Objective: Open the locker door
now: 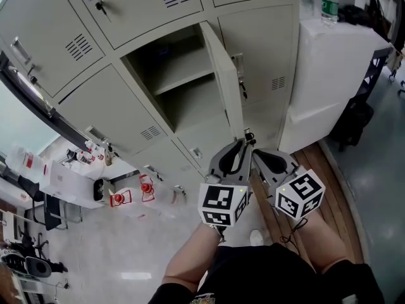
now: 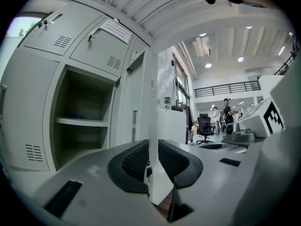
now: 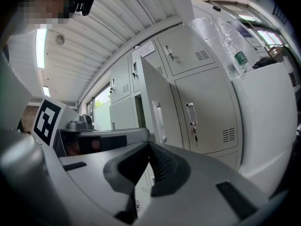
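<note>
The grey locker door (image 1: 221,75) stands swung out from its compartment (image 1: 171,87), which has one shelf and looks empty. My left gripper (image 1: 245,139) is at the door's lower free edge. In the left gripper view that edge (image 2: 151,126) runs straight between the two black pads (image 2: 134,161), which close on it. My right gripper (image 1: 256,154) sits just right of the left one, apart from the door. In the right gripper view its pads (image 3: 162,164) meet with nothing between them, and the door's outer face (image 3: 157,102) with its handle rises ahead.
Closed lockers (image 1: 266,49) surround the open one, some with keys in the locks. A white cabinet (image 1: 329,75) with a water bottle (image 1: 329,2) on top stands right of the lockers. Red objects (image 1: 120,198) lie on the floor at left. An office chair (image 2: 204,126) and people stand far off.
</note>
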A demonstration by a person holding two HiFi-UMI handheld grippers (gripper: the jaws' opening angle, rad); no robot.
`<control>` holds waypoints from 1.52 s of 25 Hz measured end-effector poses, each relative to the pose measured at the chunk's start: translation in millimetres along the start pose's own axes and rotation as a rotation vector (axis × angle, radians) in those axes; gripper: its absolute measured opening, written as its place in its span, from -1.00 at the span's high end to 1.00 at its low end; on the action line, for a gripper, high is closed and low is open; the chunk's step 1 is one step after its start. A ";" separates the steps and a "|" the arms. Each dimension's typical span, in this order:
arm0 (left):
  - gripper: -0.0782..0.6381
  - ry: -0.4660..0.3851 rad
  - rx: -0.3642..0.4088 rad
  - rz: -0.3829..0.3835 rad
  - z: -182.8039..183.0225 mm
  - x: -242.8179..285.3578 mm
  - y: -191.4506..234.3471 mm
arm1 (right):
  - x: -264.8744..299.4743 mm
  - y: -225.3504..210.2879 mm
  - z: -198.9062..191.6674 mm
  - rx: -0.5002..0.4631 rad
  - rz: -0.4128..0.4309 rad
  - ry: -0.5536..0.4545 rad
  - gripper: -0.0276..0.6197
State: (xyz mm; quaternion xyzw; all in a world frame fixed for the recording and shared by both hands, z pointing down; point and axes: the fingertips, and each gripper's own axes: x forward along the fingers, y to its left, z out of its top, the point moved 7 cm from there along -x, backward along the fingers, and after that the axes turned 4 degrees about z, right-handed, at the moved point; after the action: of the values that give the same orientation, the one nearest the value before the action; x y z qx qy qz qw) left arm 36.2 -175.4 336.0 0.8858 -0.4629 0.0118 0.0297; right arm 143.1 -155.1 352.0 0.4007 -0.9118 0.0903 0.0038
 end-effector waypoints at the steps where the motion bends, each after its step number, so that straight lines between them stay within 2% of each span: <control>1: 0.59 -0.001 -0.002 -0.002 -1.0 -1.5 -1.2 | -0.7 0.3 -0.9 0.001 0.002 0.001 0.75; 13: 0.59 0.005 -0.005 0.067 -10.6 -53.3 23.9 | 17.5 36.9 -10.7 -0.001 0.053 0.024 0.75; 19: 0.59 0.008 -0.023 0.114 -15.3 -102.2 54.1 | 35.3 78.7 -17.2 0.001 0.067 0.042 0.75; 25: 0.70 0.019 -0.046 0.163 -29.7 -155.9 77.5 | 43.8 123.9 -33.4 0.006 0.076 0.061 0.75; 30: 0.73 0.038 -0.064 0.157 -43.6 -191.8 86.9 | 43.4 154.6 -44.7 0.012 0.059 0.066 0.75; 38: 0.73 0.039 -0.026 0.146 -53.3 -235.3 86.6 | 31.4 187.7 -55.0 -0.002 0.019 0.059 0.75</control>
State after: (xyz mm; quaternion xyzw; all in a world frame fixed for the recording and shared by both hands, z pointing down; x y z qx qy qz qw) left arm -169.0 -28.5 381.5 0.8489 -0.5257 0.0253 0.0494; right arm -19.1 -44.4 378.2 0.3892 -0.9151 0.1010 0.0300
